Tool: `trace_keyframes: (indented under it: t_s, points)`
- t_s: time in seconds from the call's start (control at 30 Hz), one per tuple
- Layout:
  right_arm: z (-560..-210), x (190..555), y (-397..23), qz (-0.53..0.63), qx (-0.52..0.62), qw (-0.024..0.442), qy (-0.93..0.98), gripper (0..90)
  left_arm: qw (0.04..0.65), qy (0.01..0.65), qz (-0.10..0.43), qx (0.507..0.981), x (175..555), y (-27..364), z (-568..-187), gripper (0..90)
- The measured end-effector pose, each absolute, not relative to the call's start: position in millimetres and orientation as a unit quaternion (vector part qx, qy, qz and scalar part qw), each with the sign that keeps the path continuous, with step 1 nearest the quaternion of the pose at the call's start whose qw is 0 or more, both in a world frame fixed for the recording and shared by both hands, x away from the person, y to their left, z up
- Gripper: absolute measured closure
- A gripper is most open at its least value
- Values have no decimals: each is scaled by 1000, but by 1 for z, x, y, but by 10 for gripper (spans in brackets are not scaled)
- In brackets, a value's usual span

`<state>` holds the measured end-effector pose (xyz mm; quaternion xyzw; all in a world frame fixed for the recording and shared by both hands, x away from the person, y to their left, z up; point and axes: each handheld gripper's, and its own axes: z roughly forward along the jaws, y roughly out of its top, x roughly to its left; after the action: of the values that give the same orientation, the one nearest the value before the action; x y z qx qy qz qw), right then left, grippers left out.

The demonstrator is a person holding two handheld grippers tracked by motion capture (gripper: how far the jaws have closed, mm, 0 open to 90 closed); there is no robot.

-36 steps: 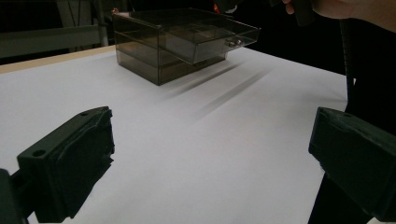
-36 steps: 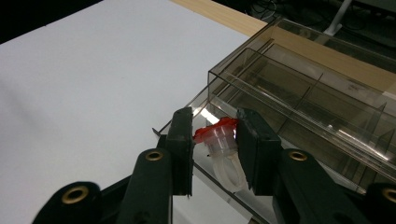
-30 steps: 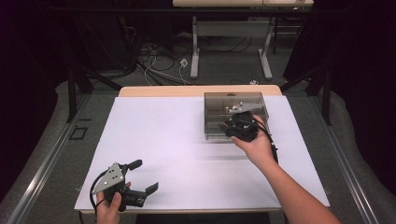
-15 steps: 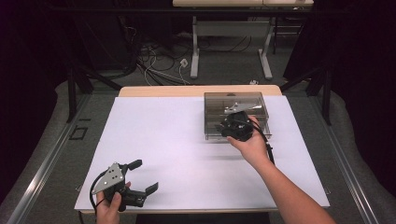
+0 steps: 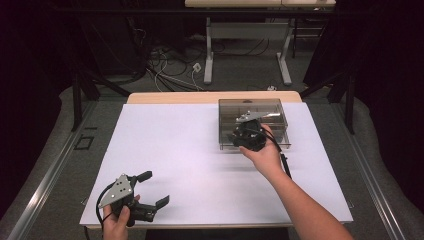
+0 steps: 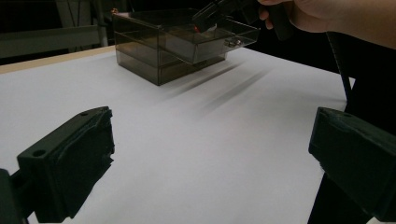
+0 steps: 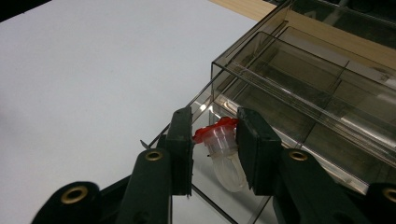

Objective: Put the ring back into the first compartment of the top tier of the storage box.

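- The right gripper (image 7: 215,140) is pinching a small red-capped clear tube (image 7: 223,151) just beside the smoky box (image 7: 299,70); it is sitting off-centre, so it could be slipping out.
- The left gripper (image 5: 150,192) is gaping wide, holding nothing, well apart above the surface (image 5: 190,150).

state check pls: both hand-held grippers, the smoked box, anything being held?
Left hand-held gripper: open, empty, low over the white table.
Right hand-held gripper: shut on the red-capped clear tube, at the box's near corner.
Smoked plastic box: open-topped, with dividers, upright on the table.
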<state>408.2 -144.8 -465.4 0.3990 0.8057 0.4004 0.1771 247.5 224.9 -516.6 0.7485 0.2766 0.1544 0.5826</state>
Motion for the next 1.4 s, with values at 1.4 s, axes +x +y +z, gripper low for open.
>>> trace_keyframes:
  t_s: [1.4]
  points:
    - [-465, 409, -142, 409, 392, 176, 805, 498, 586, 278, 152, 746, 249, 224, -518, 2]
